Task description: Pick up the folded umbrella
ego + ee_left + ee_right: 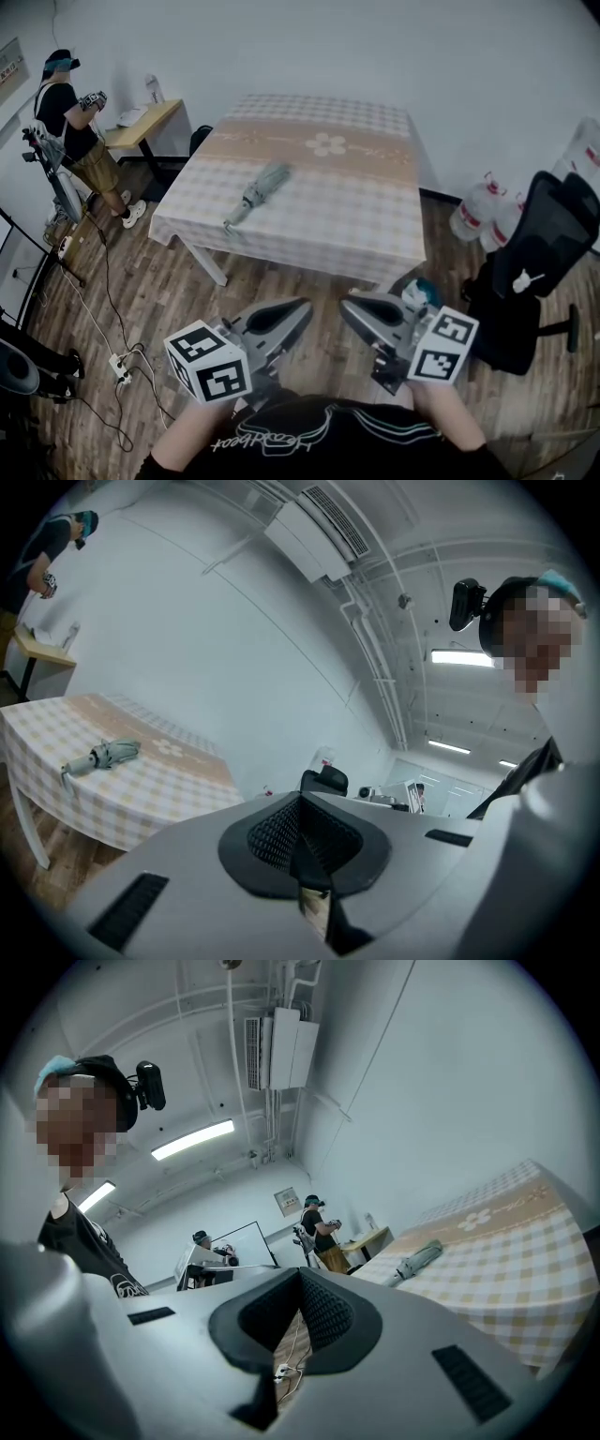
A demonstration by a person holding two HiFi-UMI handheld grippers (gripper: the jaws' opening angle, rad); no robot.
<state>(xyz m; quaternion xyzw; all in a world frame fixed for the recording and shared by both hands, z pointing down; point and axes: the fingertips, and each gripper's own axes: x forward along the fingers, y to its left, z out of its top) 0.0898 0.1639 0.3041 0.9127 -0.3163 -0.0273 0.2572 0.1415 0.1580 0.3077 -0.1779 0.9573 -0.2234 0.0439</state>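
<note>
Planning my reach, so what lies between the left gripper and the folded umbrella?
In the head view, only wooden floor and the near part of the checked tablecloth lie between the left gripper and the folded umbrella.

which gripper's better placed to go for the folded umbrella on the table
Left, probably. The folded umbrella lies left of the table's middle, narrow end toward its near-left edge, on the left gripper's side. The right gripper is equally far back; both have jaws shut.
</note>
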